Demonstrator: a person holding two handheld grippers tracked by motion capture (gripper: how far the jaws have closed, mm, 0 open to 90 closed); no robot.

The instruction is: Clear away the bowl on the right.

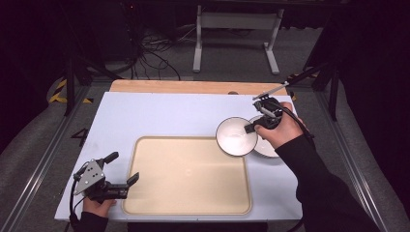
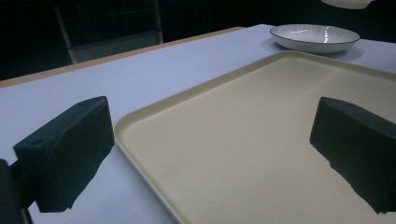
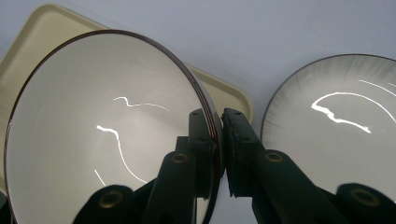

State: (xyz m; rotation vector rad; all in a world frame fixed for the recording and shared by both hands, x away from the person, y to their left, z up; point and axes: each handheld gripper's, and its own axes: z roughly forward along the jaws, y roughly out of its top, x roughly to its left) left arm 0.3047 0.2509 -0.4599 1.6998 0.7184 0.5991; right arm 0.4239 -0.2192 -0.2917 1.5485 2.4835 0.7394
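My right gripper [image 1: 249,128] is shut on the rim of a white bowl with a dark edge [image 1: 236,137] and holds it tilted above the tray's far right corner. In the right gripper view the jaws [image 3: 218,135] pinch the bowl's [image 3: 102,140] rim, one pad inside and one outside. A second white dish [image 1: 269,148] lies on the table just right of it, seen as a shallow dish [image 3: 336,121] and from afar [image 2: 315,37]. My left gripper [image 1: 124,167] rests open at the beige tray's [image 1: 186,212] left edge, with nothing between its jaws [image 2: 210,154].
The beige tray [image 2: 140,122] has nothing on it and lies on a pale blue-white tabletop [image 1: 159,116] with a wooden strip along the far edge. Beyond the table stand a white frame [image 1: 237,29] and cables on the floor.
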